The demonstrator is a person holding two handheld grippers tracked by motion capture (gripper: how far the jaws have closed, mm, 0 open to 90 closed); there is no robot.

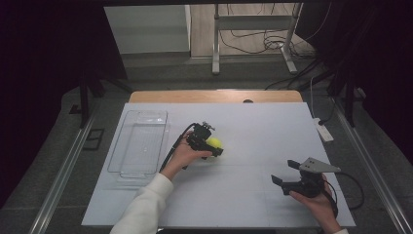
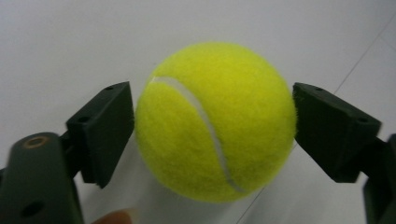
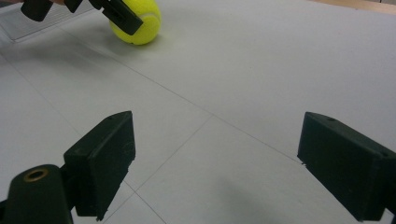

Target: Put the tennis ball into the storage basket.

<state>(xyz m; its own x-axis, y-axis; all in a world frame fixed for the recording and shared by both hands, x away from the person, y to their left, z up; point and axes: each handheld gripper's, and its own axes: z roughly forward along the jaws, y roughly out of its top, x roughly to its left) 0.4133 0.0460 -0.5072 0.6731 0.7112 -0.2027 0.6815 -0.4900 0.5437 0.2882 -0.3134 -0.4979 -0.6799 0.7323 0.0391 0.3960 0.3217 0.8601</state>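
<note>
A yellow tennis ball (image 2: 215, 122) sits on the white table sheet (image 1: 253, 141) between the two black jaws of the left gripper (image 1: 210, 144), left of the table's centre in the high view. From above, the gripper body and the person's left hand (image 1: 184, 155) cover the near left part of the ball, so only its far right side shows. In the left gripper view the ball is seen whole; the right jaw's pad meets the felt at the ball's right edge, while the left pad stands just beside the ball's left edge, and whether it touches is hard to tell. The jaws are spread about as wide as the ball, so whether they grip it cannot be told. Being round, the ball has no long axis; its white seam curves from upper left to lower right in that view. A clear plastic tray (image 1: 127, 156) lies to the left of the ball, near the sheet's left edge. The right gripper (image 1: 291, 170), held near the right front of the table, has its jaws wide apart over bare sheet, well apart from the ball.
</note>
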